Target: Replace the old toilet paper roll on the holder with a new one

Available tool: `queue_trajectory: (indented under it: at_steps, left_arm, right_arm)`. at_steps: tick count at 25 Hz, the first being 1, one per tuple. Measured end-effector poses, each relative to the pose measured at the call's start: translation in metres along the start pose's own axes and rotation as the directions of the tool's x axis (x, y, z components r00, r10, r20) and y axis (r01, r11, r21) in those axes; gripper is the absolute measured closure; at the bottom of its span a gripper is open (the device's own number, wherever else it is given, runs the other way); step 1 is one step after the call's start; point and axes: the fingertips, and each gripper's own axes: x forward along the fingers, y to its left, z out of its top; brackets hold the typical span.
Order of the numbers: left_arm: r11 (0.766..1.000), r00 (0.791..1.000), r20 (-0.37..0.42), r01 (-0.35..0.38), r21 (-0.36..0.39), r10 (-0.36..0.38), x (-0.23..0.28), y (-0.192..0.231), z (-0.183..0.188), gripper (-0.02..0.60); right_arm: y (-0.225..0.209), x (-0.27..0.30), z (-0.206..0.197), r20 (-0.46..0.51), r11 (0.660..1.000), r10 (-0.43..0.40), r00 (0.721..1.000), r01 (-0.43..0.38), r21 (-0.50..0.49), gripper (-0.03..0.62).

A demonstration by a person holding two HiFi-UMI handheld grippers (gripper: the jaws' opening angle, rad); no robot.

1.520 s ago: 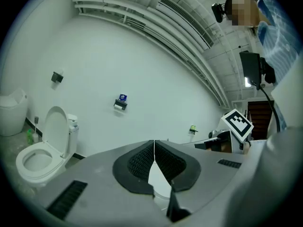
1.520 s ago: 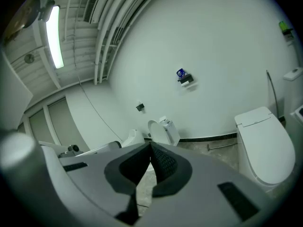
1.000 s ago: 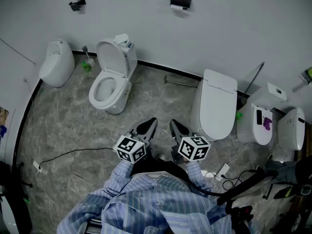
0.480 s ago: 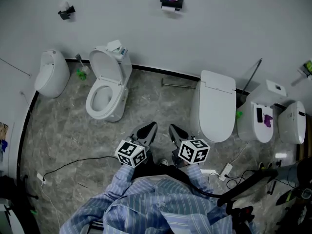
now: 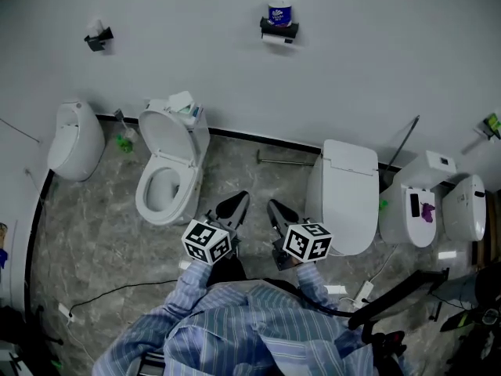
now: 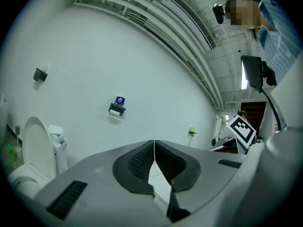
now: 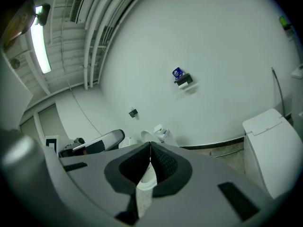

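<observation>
Both the left hand-held gripper (image 5: 233, 207) and the right hand-held gripper (image 5: 279, 212) are hanging empty, jaws pressed together, well short of the wall holder (image 5: 279, 30) bearing the old roll (image 5: 275, 41), so I'd say one should be opening before reaching it.

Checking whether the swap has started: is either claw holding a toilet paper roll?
No, the left claw and the right claw are both shut on nothing, tips together.

open toilet (image 5: 172, 161), closed toilet (image 5: 344, 198), marbled floor (image 5: 94, 233)
</observation>
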Motion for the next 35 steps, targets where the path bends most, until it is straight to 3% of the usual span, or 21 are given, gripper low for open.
queue_trajectory:
  at_steps: [10, 18, 27, 35]
  left_arm:
    - [0.996, 0.994, -0.062, 0.088, -0.020, -0.089, 0.029, 0.107, 0.022, 0.575]
    - [0.986, 0.981, -0.125, 0.139, -0.089, -0.149, 0.055, 0.137, 0.006, 0.575]
    - [0.990, 0.981, -0.149, 0.110, -0.092, -0.123, 0.110, 0.176, 0.009, 0.575]
    - [0.994, 0.991, -0.113, 0.064, -0.087, -0.074, 0.204, 0.203, 0.029, 0.575]
  right_arm:
    - [0.004, 0.103, 0.032, 0.035, 0.995, -0.085, 0.996, 0.084, 0.047, 0.589]
    - [-0.022, 0.135, 0.040, 0.003, 0.983, -0.163, 0.987, 0.162, 0.081, 0.589]
    - [-0.067, 0.182, 0.083, -0.021, 0.989, -0.137, 0.990, 0.138, 0.044, 0.589]
    - [-0.134, 0.220, 0.150, -0.026, 0.997, -0.072, 0.997, 0.073, 0.022, 0.589]
